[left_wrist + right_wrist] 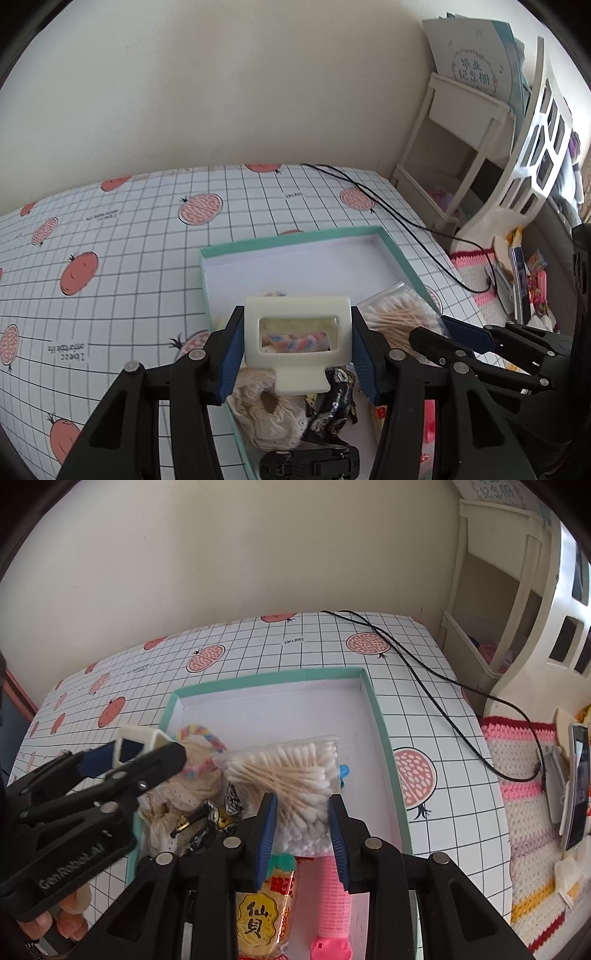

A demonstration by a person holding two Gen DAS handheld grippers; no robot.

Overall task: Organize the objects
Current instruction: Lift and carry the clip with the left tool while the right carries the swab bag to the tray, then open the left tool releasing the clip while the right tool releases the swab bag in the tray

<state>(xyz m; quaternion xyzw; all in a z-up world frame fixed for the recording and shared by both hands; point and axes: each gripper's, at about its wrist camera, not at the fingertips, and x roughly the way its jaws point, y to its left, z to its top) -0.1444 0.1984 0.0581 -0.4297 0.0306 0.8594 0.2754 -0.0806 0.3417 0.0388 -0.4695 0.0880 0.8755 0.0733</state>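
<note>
A shallow teal-rimmed box (295, 240) (266, 679) with a white floor lies on the checked table. My left gripper (297, 332) (140, 751) is shut on a cream plastic clip (295, 347) (138, 738) over the box's near left part. My right gripper (303, 812) (443, 332) is shut on the near end of a clear bag of cotton swabs (288, 768) (399, 314) over the box. Inside lie a cream lace scrunchie (262, 413), a pastel braided hair tie (201, 734), a black foil wrapper (336, 402), a snack packet (264, 915) and a pink roller (332, 904).
A black cable (424, 668) runs across the table's right side to a phone on a stand (576, 786) on a crochet mat (528, 812). A white shelf rack (458, 147) stands in the corner against the wall. A person's fingers (70, 919) hold the left gripper's handle.
</note>
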